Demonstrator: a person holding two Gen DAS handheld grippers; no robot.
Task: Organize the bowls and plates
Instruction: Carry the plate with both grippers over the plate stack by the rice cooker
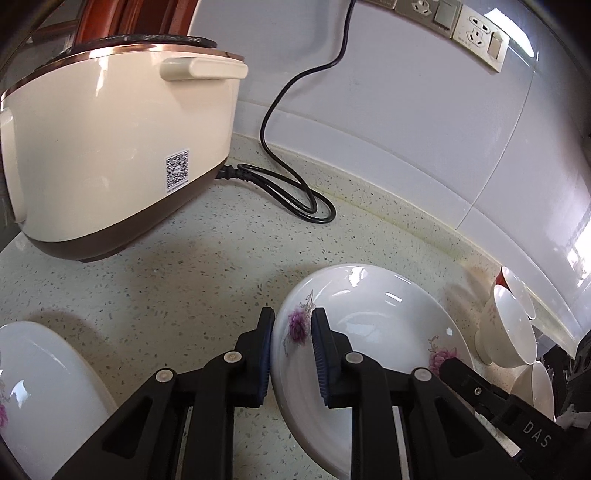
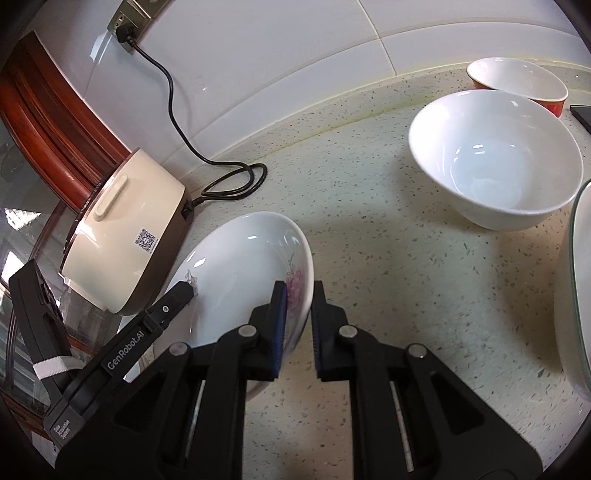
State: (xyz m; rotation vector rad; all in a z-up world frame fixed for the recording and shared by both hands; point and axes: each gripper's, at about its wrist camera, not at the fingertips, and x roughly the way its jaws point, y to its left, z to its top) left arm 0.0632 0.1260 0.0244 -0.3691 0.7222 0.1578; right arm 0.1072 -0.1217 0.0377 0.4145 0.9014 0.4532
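Observation:
A white plate with purple flowers [image 1: 373, 332] lies on the speckled counter; it also shows in the right wrist view [image 2: 240, 266]. My left gripper [image 1: 293, 325] is shut on its left rim. My right gripper [image 2: 300, 295] is shut on its opposite rim, and its finger shows in the left wrist view [image 1: 480, 391]. A second flowered plate [image 1: 40, 387] lies at the left. A white bowl [image 2: 495, 162] and a red bowl [image 2: 517, 83] stand at the right; they also show as a white bowl [image 1: 509, 328] and a red bowl [image 1: 517, 288] in the left wrist view.
A cream rice cooker [image 1: 110, 147] stands at the left, its black cord [image 1: 295, 192] coiled on the counter and running up the tiled wall to sockets [image 1: 476, 33]. Another white dish edge [image 2: 576, 288] is at the far right.

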